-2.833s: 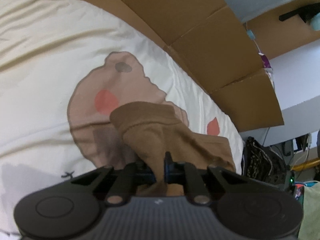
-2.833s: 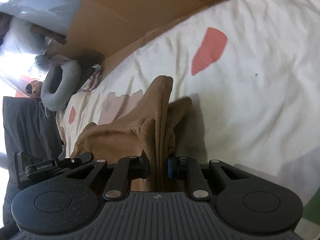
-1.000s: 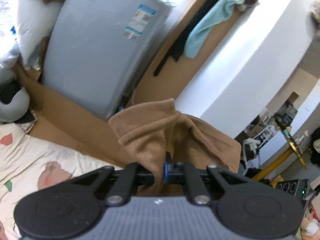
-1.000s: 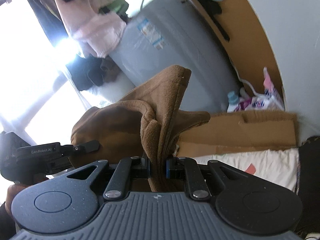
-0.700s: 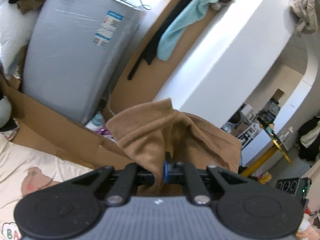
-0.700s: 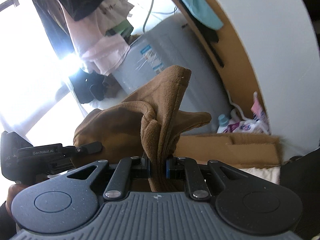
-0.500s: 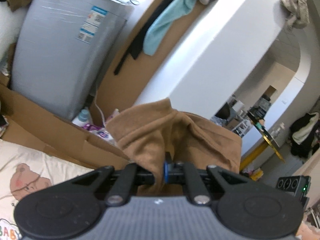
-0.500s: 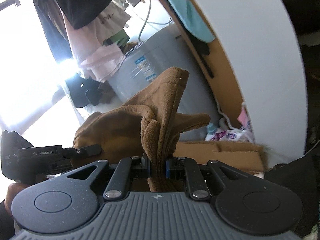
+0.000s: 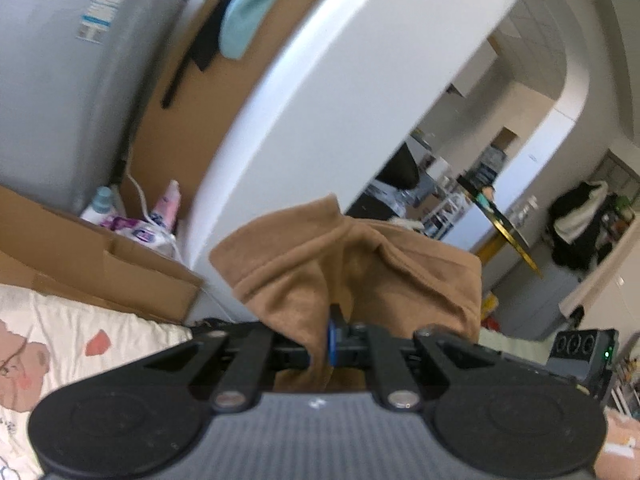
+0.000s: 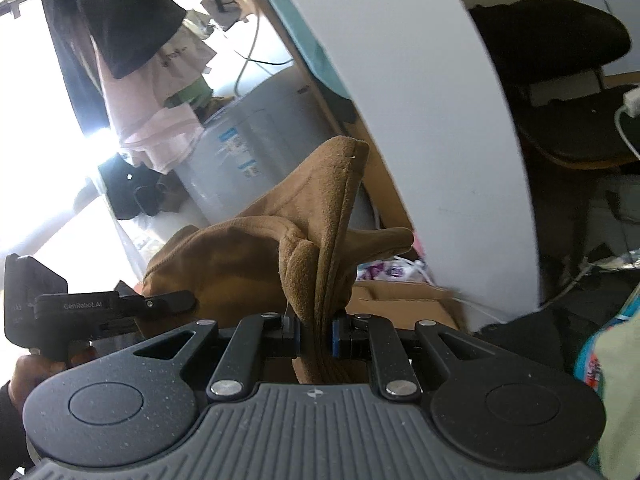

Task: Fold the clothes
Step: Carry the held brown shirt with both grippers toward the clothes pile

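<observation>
Change: both grippers and the garment [image 9: 360, 264] have been carried up off the bed [image 9: 80, 344] and swung toward a white wall [image 9: 360, 80]; earlier the bedspread filled both views.
Garment: brown, soft cloth, held in the air between the two tools, its bunched folds standing up ahead of each camera.
Left gripper [image 9: 326, 344]: jaws drawn narrow, a fold of the garment pinched between them. It is also seen at the left of the right wrist view [image 10: 168, 300], gripped by a hand [image 10: 32, 364].
Right gripper [image 10: 316, 336]: jaws drawn narrow, a thick bunch of the garment clamped between the pads.
Bed: cream sheet with pink shapes, seen low at the left of the left wrist view, below the garment.
Surroundings: cardboard [image 9: 80, 256] is seen beside the bed, a grey appliance [image 9: 60, 80] behind it, a teal cloth [image 9: 256, 20] hung above.
</observation>
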Action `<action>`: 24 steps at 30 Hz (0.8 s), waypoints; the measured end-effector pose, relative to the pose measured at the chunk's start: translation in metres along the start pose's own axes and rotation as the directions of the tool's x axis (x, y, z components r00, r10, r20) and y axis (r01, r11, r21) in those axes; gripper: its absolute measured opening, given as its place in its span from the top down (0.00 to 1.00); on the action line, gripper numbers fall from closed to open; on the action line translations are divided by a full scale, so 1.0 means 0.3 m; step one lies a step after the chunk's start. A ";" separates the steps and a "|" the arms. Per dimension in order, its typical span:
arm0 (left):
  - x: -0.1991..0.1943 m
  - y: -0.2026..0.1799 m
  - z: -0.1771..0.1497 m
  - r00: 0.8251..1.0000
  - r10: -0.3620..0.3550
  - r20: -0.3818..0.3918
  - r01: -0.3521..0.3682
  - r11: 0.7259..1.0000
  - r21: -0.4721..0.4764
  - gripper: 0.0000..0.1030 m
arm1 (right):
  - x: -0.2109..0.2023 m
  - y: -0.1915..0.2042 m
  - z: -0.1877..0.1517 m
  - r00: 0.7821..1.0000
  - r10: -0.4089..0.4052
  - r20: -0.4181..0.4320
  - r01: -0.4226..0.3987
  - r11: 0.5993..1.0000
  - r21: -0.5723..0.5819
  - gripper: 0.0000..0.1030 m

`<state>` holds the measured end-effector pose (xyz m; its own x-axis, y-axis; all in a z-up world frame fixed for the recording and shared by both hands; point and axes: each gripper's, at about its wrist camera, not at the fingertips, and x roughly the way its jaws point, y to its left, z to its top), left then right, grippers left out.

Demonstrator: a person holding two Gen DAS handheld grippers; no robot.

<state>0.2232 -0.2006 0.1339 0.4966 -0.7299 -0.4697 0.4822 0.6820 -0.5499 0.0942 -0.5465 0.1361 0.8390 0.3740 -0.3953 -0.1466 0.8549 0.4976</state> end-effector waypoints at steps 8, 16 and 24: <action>0.194 0.036 -0.113 0.987 -0.124 -0.098 0.128 0.991 0.031 0.93 | -0.048 -0.165 -0.145 0.995 -0.095 0.012 0.095 0.995 0.021 0.88; 0.369 0.078 -0.153 0.967 -0.177 -0.185 0.191 0.980 0.058 0.93 | -0.033 -0.276 -0.258 0.982 -0.187 0.031 0.184 0.981 0.066 0.88; 0.516 0.170 -0.157 0.956 -0.212 -0.203 0.218 0.976 0.011 0.93 | 0.034 -0.390 -0.325 0.968 -0.249 0.034 0.244 0.964 0.107 0.88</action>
<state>0.2907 -0.2809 0.0007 0.2258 -0.8516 -0.4730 0.5866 0.5065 -0.6319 0.0687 -0.6075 -0.0014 0.8662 0.1374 -0.4805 0.1193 0.8768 0.4658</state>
